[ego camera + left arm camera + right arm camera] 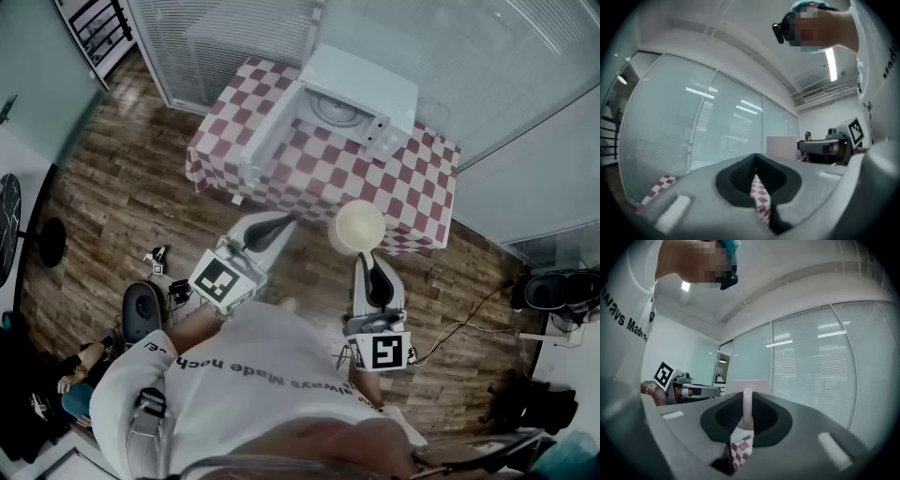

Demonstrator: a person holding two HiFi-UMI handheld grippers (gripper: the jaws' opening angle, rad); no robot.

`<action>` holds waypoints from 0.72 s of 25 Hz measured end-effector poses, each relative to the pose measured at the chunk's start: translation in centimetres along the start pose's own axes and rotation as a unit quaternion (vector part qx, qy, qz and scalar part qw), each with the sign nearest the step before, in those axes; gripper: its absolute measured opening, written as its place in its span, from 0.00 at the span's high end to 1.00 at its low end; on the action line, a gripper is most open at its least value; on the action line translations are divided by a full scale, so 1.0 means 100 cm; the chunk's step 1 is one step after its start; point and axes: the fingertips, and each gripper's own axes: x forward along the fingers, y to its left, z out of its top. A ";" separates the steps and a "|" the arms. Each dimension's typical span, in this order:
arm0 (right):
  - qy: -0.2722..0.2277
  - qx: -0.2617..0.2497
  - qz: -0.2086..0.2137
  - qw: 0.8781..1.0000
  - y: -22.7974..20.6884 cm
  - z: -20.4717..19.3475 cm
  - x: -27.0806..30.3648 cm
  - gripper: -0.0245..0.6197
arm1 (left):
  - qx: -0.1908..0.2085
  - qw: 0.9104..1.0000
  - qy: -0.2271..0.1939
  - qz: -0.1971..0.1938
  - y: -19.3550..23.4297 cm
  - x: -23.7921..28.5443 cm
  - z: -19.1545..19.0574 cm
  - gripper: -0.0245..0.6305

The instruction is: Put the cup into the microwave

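When we look down from the head view, the biggest thing is the brown wood floor [112, 197], which runs all round the spot where the microwave stands. Next is the surface [323, 183] under the microwave, with a red and white checked cloth on it. The white microwave [375, 89] sits at its far side. The microwave's door [270, 131] hangs wide open on the microwave's left, and we can see a round plate [335, 110] inside. A person in a white shirt [253, 375] stands in front of the microwave, past the near edge of the surface, with a claw in each hand.

The left claw [281, 225] is in front of the microwave's open door, just off the near edge of the surface. In the left gripper view we see its two jaws pressed together at the tips with nothing between them. Only a thin strip of checked cloth shows through the slit lower down.

The right claw [367, 258] is in front of the microwave too, a bit to the right of the door. Its jaws are clamped on the thin wall of the cup [356, 228]. The cup is pale and round, with its mouth up. It hangs in the air by the near edge of the surface, well apart from the microwave and not yet inside it.
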 end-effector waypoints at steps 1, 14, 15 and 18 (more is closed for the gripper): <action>0.000 0.000 -0.001 1.000 0.000 -0.001 0.000 0.90 | -0.001 1.000 0.001 0.000 0.000 -0.001 -0.001 0.96; -0.006 0.001 -0.004 1.000 0.023 0.003 0.033 0.90 | -0.009 1.000 0.004 -0.006 0.033 -0.015 -0.003 0.96; -0.005 0.001 -0.006 1.000 0.025 0.003 0.037 0.90 | -0.010 1.000 0.004 -0.009 0.036 -0.017 -0.002 0.96; -0.003 0.000 -0.010 1.000 0.032 0.001 0.050 0.90 | -0.011 1.000 0.002 -0.014 0.049 -0.021 -0.002 0.96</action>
